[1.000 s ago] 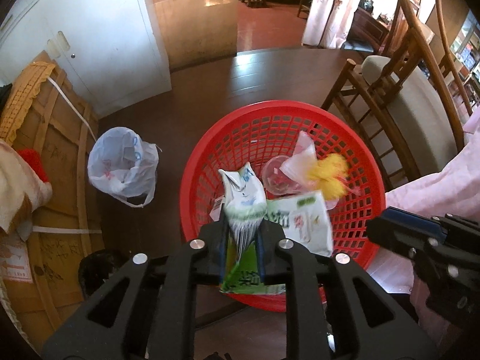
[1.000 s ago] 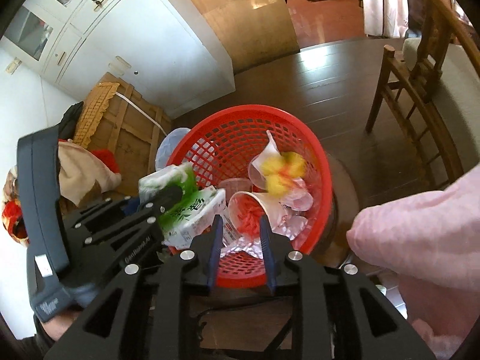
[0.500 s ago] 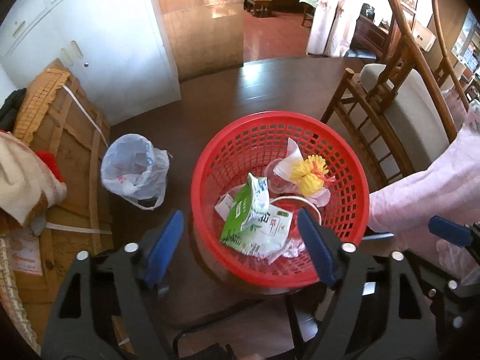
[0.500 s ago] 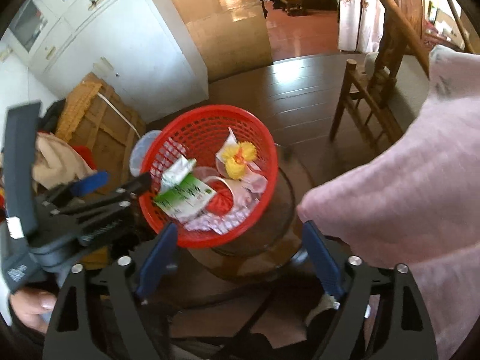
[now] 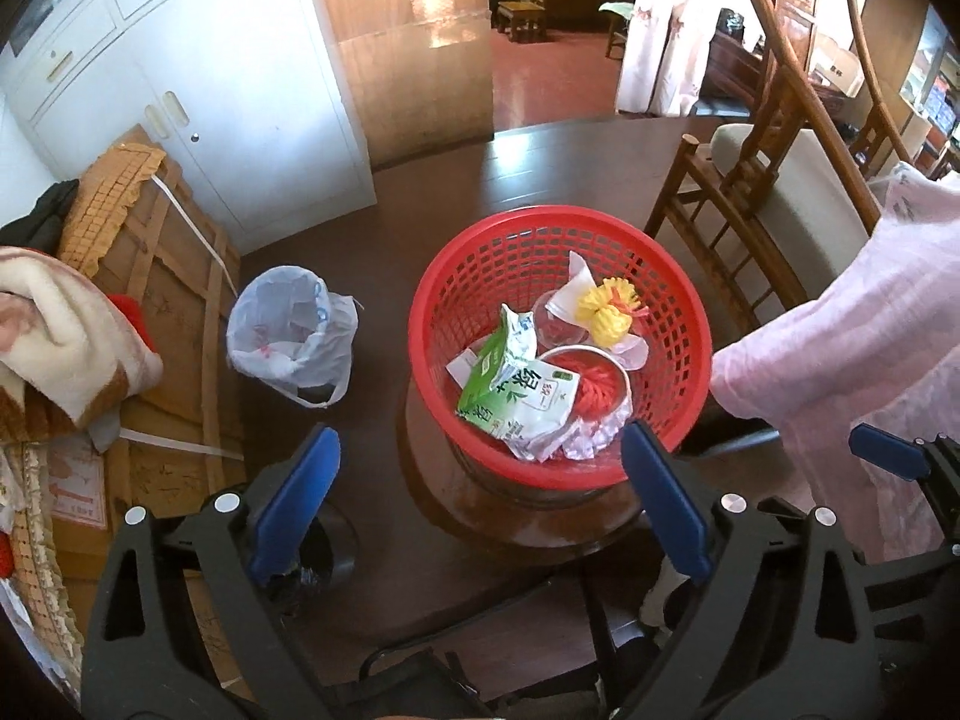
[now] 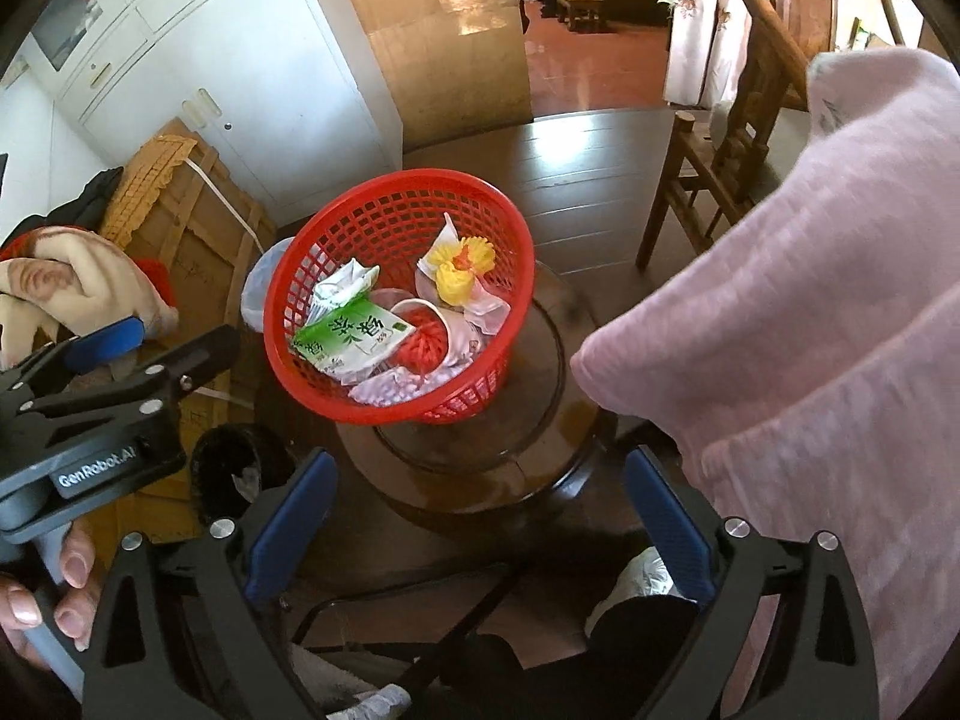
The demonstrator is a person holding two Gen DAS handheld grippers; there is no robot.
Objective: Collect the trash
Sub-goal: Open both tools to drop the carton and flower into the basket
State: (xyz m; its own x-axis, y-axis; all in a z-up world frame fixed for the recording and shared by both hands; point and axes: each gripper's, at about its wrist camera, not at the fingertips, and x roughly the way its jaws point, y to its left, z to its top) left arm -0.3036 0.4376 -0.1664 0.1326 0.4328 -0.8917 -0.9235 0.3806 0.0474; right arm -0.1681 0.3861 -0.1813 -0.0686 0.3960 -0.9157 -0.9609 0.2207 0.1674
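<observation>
A red basket (image 5: 684, 336) (image 6: 288, 276) stands on a round dark stand. In it lie a green-and-white carton (image 5: 516, 399) (image 6: 351, 339), a paper cup with a red inside (image 5: 594, 381), a yellow net wrap (image 5: 609, 309) (image 6: 462, 267) and crumpled clear plastic. My left gripper (image 5: 480, 501) is open and empty, held above and in front of the basket; it also shows in the right wrist view (image 6: 120, 354). My right gripper (image 6: 474, 519) is open and empty, above the stand's near edge.
A white plastic bag (image 5: 294, 330) sits left of the basket. Cardboard crates with blankets (image 5: 120, 324) stand at far left. A wooden chair (image 5: 774, 204) stands at right. A pink sleeve (image 6: 798, 324) fills the right side. A white cabinet (image 5: 198, 90) is behind.
My left gripper let go of the green carton, which now lies in the basket. Both grippers opened wide and drew back and up from the basket.
</observation>
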